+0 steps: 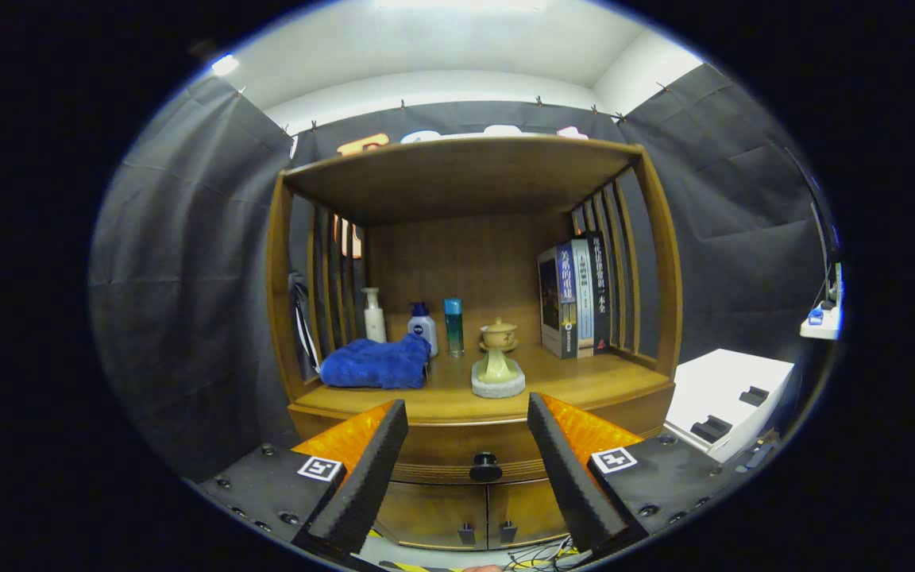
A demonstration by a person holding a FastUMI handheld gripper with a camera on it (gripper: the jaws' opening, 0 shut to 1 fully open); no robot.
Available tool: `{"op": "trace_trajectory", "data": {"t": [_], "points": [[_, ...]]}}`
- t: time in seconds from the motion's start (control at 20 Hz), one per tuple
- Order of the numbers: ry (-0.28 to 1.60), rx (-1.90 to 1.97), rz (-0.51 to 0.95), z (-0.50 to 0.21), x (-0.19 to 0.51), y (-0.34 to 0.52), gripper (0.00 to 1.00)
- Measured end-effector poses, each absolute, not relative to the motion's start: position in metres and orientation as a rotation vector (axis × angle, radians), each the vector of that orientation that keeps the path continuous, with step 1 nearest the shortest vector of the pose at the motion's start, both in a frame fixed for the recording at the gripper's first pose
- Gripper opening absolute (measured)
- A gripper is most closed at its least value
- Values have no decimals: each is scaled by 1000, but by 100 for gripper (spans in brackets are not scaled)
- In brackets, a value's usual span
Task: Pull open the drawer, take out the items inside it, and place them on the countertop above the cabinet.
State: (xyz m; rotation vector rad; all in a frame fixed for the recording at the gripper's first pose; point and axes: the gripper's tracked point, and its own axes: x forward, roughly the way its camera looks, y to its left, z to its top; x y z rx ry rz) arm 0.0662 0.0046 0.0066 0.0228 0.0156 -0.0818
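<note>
Jaws were wide open on the gripper (467, 445), nothing held, and the drawer knob (485, 466) sat dead centre between them, a bit ahead, drawer (457, 445) shut

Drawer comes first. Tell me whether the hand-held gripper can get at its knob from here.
Probably yes. The hand-held gripper is open, and the knob sits between its fingers, a little ahead on the closed drawer, with nothing in the way.
</note>
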Motion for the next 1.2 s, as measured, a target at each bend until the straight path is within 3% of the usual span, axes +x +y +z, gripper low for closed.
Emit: {"op": "trace_trajectory", "data": {"t": [0.45,1.2], "points": [[-44,26,-27,69,-30,7,98],[12,-1,-64,37,-68,-17,98]]}}
